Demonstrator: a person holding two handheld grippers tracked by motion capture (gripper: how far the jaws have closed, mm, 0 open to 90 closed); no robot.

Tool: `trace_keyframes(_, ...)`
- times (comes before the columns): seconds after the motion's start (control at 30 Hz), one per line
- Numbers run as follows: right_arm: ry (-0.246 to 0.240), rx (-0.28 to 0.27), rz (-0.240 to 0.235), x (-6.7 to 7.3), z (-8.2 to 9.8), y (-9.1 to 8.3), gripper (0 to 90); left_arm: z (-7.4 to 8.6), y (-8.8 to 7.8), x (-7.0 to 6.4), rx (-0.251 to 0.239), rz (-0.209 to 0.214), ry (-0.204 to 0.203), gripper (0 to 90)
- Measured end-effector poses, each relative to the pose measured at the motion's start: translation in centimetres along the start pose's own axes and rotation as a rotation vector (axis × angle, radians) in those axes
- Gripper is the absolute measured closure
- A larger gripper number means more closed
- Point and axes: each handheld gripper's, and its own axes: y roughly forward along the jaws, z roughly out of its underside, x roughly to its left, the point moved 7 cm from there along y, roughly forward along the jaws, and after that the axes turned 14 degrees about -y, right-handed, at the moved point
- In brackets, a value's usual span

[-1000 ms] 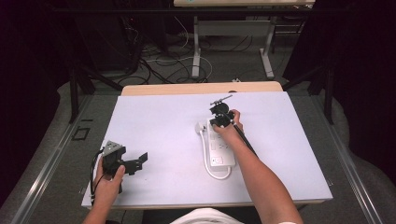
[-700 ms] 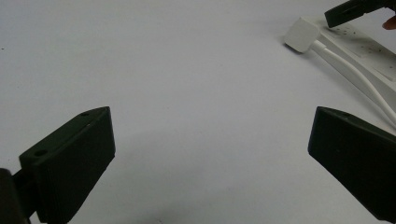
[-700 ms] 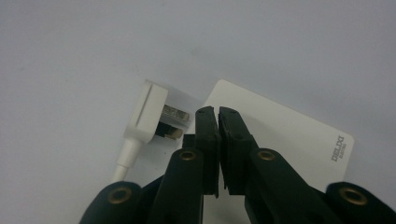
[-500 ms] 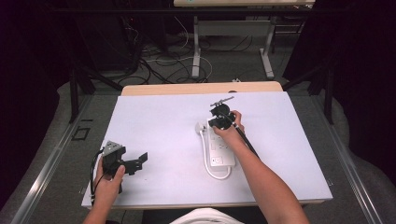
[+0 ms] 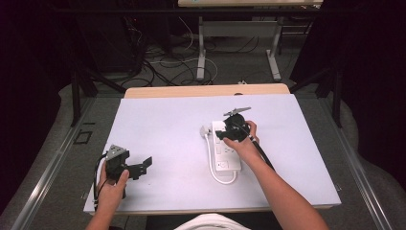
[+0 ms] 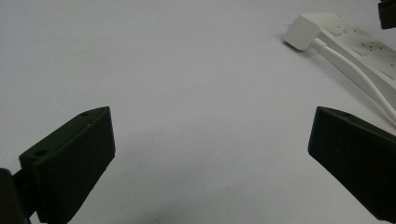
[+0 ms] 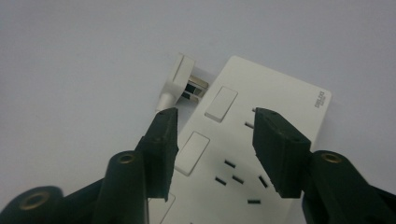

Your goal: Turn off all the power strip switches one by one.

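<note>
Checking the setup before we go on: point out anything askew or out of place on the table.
The white plug lies loose on the table beside the power strip, prongs bare, not in a socket. Its cable loops back round the strip's near end. Nothing looks damaged or spilled.

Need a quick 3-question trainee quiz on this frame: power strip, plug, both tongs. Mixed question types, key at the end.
1. True or false: the white plug lies on the table beside the power strip, not pushed into a socket.
2. What is between the jaws of the right tongs? A) the plug B) the cord C) nothing, they stand open above the strip
3. The left tongs are open over ____ table.

Key:
1. True; its prongs lie bare beside the strip's end.
2. C; the jaws have just been opening, with nothing gripped.
3. bare; the strip lies farther off in the left gripper view.
</note>
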Motion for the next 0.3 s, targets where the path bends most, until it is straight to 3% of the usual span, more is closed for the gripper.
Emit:
trace_keyframes(0.1,-0.013,-0.009,0.005,0.3,0.8,-0.9,40.3,0.0,0.0,0.0,0.001,0.0,-0.001,0.6)
trace_keyframes(0.3,0.006,-0.036,0.021,0.5,2.5,-3.1,24.1,0.0,0.1,0.0,-0.007,-0.003,-0.003,0.6)
